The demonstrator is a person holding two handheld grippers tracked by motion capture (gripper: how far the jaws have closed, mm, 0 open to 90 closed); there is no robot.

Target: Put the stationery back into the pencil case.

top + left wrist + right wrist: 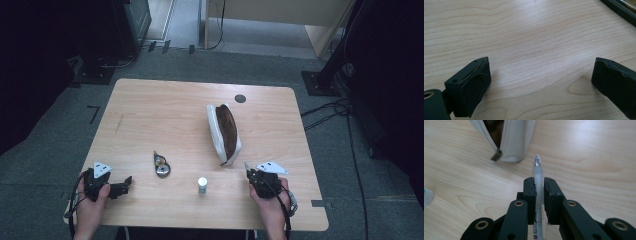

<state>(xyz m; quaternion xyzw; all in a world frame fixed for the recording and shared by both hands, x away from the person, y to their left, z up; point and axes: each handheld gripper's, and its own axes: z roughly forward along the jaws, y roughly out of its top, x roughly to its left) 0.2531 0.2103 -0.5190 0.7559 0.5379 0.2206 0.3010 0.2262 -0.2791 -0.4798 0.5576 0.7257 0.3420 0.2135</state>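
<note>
A white pencil case [224, 132] lies unzipped in the middle of the wooden table [165, 110], its dark inside showing. In the right gripper view its near end and zip pull [509, 142] lie just ahead of the jaws. My right gripper [248, 171] is shut on a frosted clear pen [537, 173], whose tip points toward the case. My left gripper [125, 184] rests at the table's near left, open, with bare wood between its pads [474, 85].
A small round metal object [161, 166] lies left of centre. A small white bottle with a green band [202, 185] stands near the front edge, also seen at the left edge as the bottle [427, 196]. A dark round cable hole [240, 98] sits at the back.
</note>
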